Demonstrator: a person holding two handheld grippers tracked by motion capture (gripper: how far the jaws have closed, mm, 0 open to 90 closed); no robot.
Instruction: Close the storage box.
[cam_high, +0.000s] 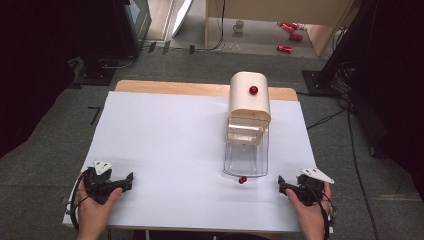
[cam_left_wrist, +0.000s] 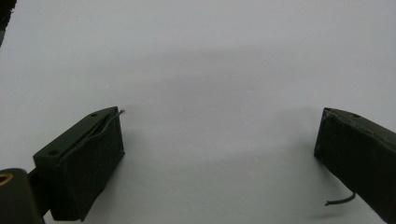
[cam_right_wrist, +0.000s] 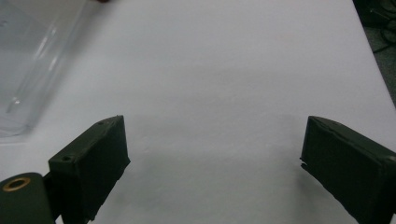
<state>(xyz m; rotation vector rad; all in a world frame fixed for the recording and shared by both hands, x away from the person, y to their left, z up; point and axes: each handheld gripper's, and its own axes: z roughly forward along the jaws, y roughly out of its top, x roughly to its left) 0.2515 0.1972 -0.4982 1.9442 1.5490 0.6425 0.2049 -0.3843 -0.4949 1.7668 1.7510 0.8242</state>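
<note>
Both claws sitting apart, gripping nothing: left claw (cam_high: 131, 176), right claw (cam_high: 280, 181). Clear drawer (cam_high: 245, 152) just left of right claw; probably approaching its red knob (cam_high: 242, 179) next.

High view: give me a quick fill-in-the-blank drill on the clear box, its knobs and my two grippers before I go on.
1. The clear box on the white table has a lid coloured ____.
2. The knob on the lid is ____ in colour.
3. A second small knob sits at the box's end ____ to the person.
4. The left gripper and right gripper both have their jaws ____, with nothing between them.

Missing words: cream; red; nearest; open
</note>
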